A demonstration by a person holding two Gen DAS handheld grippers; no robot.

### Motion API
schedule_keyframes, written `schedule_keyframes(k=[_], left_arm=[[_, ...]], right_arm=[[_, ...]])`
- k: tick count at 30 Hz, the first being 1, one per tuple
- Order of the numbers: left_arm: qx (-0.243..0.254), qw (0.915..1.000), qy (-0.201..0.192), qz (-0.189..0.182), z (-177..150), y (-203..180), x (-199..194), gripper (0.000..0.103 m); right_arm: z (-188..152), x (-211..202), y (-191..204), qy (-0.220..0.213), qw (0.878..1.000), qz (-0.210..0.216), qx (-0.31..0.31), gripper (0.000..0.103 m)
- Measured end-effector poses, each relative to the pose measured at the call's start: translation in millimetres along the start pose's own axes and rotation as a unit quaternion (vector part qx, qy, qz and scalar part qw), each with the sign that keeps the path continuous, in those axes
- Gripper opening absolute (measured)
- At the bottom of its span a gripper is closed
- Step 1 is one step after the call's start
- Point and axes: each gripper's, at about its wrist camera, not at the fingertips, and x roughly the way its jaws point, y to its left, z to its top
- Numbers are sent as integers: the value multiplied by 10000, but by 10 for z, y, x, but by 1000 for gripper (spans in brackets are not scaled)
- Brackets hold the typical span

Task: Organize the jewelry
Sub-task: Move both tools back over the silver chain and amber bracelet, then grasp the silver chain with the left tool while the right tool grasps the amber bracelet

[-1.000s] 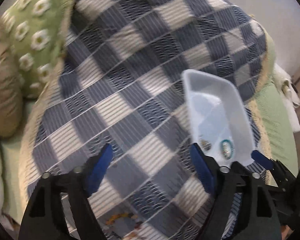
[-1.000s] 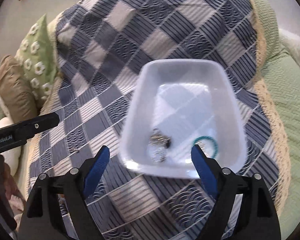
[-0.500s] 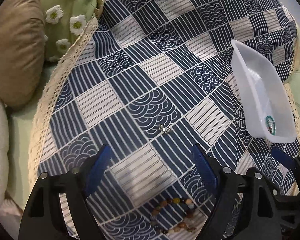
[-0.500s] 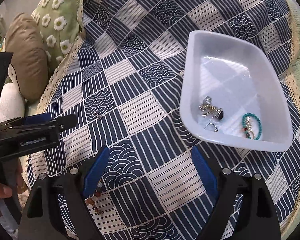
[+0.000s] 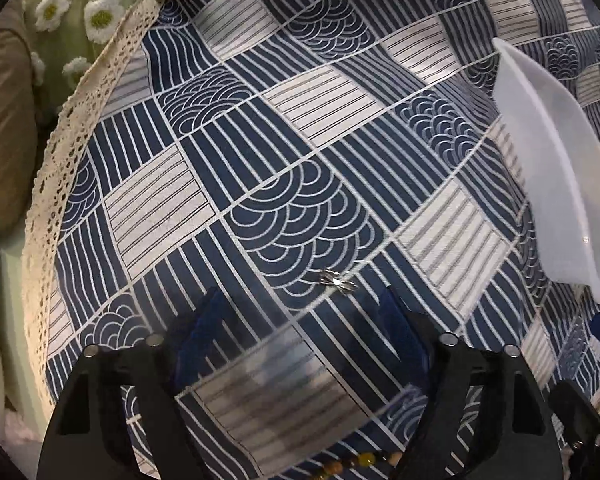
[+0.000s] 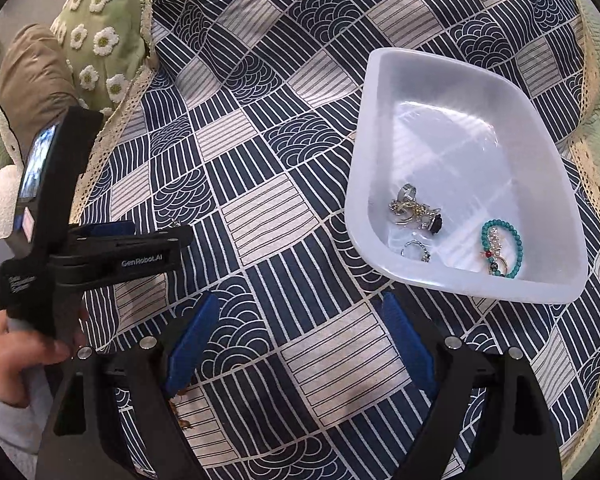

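Observation:
A small silver ring [image 5: 337, 280] lies on the blue and white patterned cloth [image 5: 284, 128], just ahead of my open, empty left gripper [image 5: 300, 312]; it also shows in the right wrist view [image 6: 175, 223] by the left gripper's fingertips [image 6: 180, 240]. A white plastic tray [image 6: 384, 92] holds silver rings [image 6: 414, 208] and a turquoise bead bracelet [image 6: 500, 248]; its wall shows in the left wrist view [image 5: 556, 160]. My right gripper [image 6: 300, 320] is open and empty, near the tray's front edge. A brown and yellow bead bracelet [image 5: 356, 462] lies between the left gripper's arms.
A green daisy pillow [image 6: 100, 36] and a brown cushion [image 6: 28, 80] sit at the far left beyond the cloth's lace edge [image 5: 60, 152]. Green bedding [image 6: 596, 152] lies to the right of the tray.
Both grippers have dropped closer to the cloth. The left gripper has closed in on the silver ring, which now lies just ahead of its fingers. The tray has not moved.

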Motion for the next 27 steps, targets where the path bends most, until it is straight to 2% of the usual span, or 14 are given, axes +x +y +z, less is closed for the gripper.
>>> schedule_keyframes(k=[4, 11, 13, 16, 23, 27], left_arm=[[140, 9998, -24, 115, 14, -57, 62, 62], [220, 9997, -121, 82, 43, -124, 81, 45], [200, 9997, -132, 40, 50, -131, 81, 31], [138, 9998, -110, -22, 63, -131, 84, 18], [81, 9998, -97, -132, 54, -93, 17, 18], [-22, 9996, -83, -261, 23, 17, -71, 18]], right_arm=[[9, 30, 10, 36, 10000, 19, 8, 82], [-16, 81, 79, 124, 9998, -19, -130, 82], [-16, 76, 81, 118, 9998, -17, -134, 82], [-11, 80, 65, 117, 9999, -29, -123, 82], [-29, 92, 88, 138, 9997, -39, -179, 82], [-120, 122, 284, 187, 9983, 5, -560, 82]])
